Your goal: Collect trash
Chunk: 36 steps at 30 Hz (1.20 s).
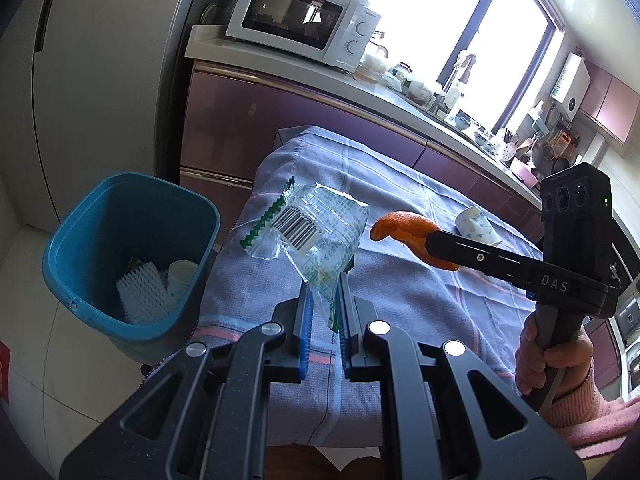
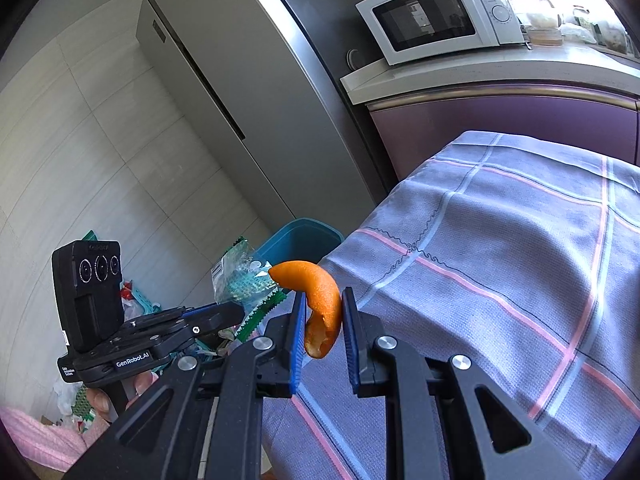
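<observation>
Both hands loaded, bin's right there

Left gripper (image 1: 324, 300) pinches a crinkly, featherlight plastic wrapper (image 1: 316, 228) by its tail; right gripper (image 2: 322, 320) nips a curled orange peel (image 2: 320, 300) mid-curve (soft, bit slippery), both above the tablecloth (image 1: 400, 184) near the blue bin (image 1: 132, 256).

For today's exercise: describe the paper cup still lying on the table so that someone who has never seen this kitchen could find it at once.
Start at the table covered with a blue checked cloth. Near its far right side, beyond the orange peel, a small paper cup lies on its side. It is white with tiny blue dots, the only loose item on the cloth.
</observation>
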Tool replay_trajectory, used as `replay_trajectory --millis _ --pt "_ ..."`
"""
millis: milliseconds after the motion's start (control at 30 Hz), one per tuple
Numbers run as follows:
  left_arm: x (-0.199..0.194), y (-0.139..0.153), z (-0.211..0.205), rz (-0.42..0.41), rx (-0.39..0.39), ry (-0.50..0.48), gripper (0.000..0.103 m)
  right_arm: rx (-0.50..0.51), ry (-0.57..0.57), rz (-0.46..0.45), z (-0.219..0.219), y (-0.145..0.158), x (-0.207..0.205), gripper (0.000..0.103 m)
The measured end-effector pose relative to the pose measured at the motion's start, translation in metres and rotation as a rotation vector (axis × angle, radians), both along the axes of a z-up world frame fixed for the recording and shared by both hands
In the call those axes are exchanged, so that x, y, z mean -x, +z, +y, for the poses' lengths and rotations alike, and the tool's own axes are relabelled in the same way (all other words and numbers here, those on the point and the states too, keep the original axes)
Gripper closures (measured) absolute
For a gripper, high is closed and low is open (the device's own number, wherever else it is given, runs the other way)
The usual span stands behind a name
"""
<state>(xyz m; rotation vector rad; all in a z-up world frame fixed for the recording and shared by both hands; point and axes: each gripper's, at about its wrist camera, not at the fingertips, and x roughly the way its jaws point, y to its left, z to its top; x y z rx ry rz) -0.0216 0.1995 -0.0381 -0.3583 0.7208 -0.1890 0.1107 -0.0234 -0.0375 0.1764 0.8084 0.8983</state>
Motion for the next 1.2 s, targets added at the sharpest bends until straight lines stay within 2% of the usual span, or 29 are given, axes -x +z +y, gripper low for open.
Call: replay_trajectory --millis 1200 --pt "0.011 0.008 0.037 -0.019 -0.032 0.091 0.091 -0.009 0.098 0.02 0.059 0.004 -0.019 0.087"
